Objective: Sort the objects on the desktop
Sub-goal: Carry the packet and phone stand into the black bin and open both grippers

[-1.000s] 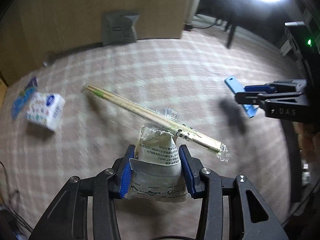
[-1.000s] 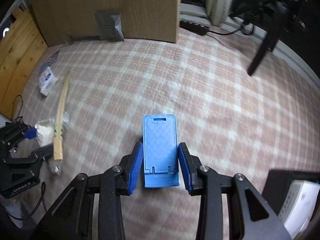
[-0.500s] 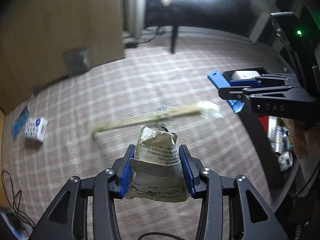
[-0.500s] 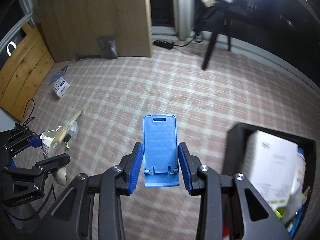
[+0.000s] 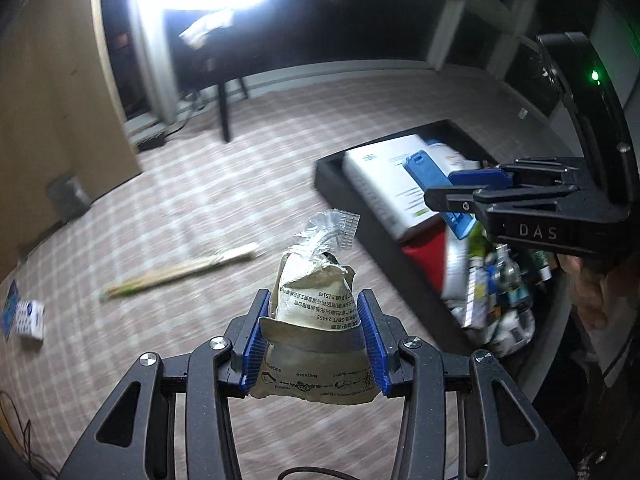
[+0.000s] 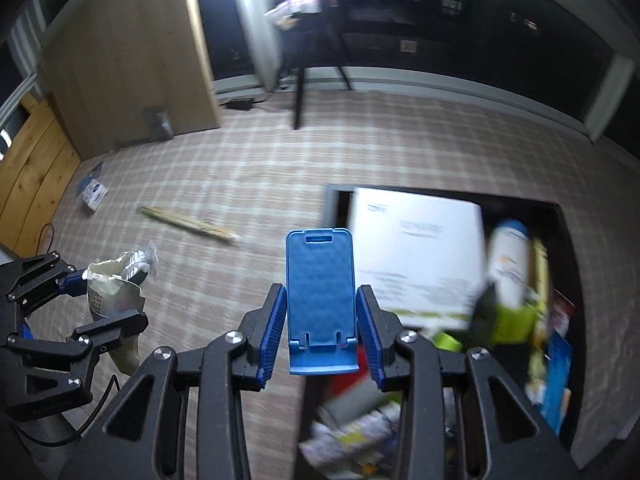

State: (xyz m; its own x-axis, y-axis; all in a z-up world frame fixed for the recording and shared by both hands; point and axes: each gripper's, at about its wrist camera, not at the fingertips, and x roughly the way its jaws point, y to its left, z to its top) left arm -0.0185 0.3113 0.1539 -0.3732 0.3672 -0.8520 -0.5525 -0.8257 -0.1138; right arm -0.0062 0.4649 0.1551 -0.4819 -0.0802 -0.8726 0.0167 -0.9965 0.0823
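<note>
My left gripper point(image 5: 314, 296) is shut on a crumpled beige paper packet point(image 5: 312, 368) with printed text and a scrap of clear plastic at its top, held above the checked carpet. My right gripper point(image 6: 321, 292) is shut on a blue phone stand point(image 6: 320, 272), which it holds upright over the near left edge of a black bin point(image 6: 568, 240). In the left wrist view the right gripper point(image 5: 460, 196) and the stand point(image 5: 424, 168) hang over the bin point(image 5: 336, 184). In the right wrist view the left gripper point(image 6: 92, 300) and the packet point(image 6: 112, 280) are at the lower left.
The bin holds a large white box point(image 6: 416, 248), a white bottle point(image 6: 508, 260) and several other items. A wrapped pair of chopsticks point(image 6: 188, 224) and a tissue pack point(image 6: 94, 196) lie on the carpet to the left. A tripod leg point(image 6: 298, 100) and a wooden cabinet point(image 6: 128, 60) stand behind.
Both grippers have swung to the right and risen, each keeping its load. The black bin has come into view under the right gripper. The chopsticks and tissue pack have dropped back to the left.
</note>
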